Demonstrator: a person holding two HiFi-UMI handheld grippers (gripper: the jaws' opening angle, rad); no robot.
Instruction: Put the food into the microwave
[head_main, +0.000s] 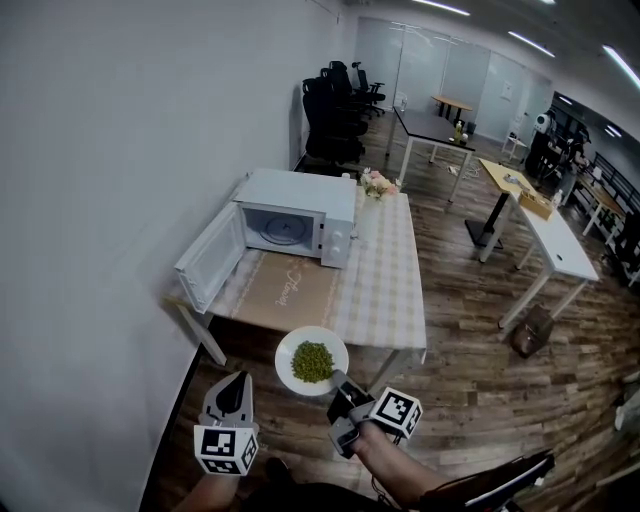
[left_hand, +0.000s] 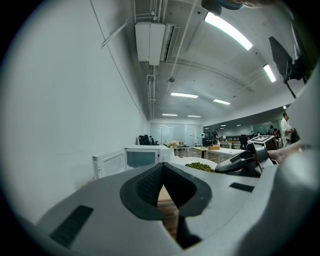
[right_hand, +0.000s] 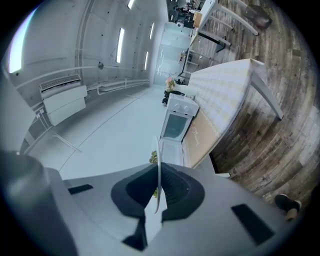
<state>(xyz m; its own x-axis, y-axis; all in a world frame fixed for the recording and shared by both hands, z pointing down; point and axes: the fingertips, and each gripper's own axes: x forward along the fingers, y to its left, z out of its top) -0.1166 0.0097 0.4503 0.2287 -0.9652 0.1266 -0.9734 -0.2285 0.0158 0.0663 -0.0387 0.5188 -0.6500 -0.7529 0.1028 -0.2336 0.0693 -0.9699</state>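
The right tongs (head_main: 336, 384) are clamped on the near rim of a white plate (head_main: 286, 349), and in the right gripper view the rim shows edge-on, pinched between the two pads. On the plate lies a heap of small green food (head_main: 312, 362), so the food is in the air on the held plate, roughly level, in front of the near edge of the surface (head_main: 385, 285) and not set down on it. The left tongs (head_main: 237, 380) hang just beside the plate on its left, apart from it, with their jaws pressed together at the tips and nothing between them. The white microwave (head_main: 300, 200) stands at the far left of the surface, close to the wall. Its door (head_main: 208, 258) is swung wide open to the left. A tan mat (head_main: 285, 292) lies in front of it, and a small bunch of flowers (head_main: 377, 184) stands behind it.
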